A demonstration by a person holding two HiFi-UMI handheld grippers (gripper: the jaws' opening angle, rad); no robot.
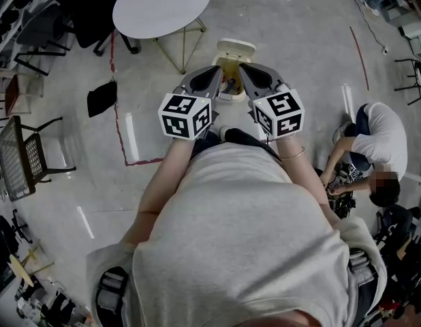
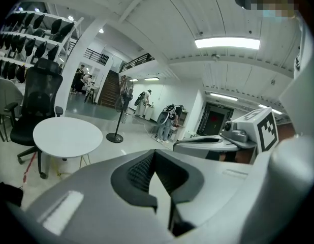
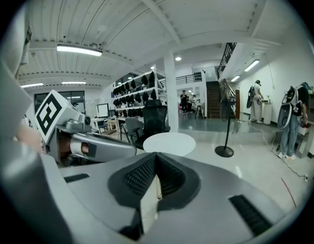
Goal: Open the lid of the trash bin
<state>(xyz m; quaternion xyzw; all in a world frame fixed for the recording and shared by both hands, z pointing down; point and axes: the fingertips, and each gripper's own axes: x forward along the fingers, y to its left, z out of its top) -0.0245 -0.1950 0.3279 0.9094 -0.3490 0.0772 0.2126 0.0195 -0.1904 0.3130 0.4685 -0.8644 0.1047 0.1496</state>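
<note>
A small cream trash bin [image 1: 232, 63] stands on the floor just beyond my feet; its lid [image 1: 236, 46] looks tipped back and a yellowish inside shows. Both grippers hover side by side above it, their tips partly covering its near rim. The jaws of my left gripper [image 1: 216, 73] rest together, empty. My right gripper [image 1: 243, 71] is likewise shut on nothing. In the gripper views the left gripper [image 2: 154, 154] and the right gripper [image 3: 156, 156] point out across the room, so the bin is hidden there.
A round white table [image 1: 161, 5] stands beyond the bin, with black office chairs behind it. A black bag [image 1: 101, 98] lies on the floor at left, near a wire chair [image 1: 23, 157]. A person crouches at right [image 1: 382, 145]. A floor-fan stand [image 2: 115, 136] is further off.
</note>
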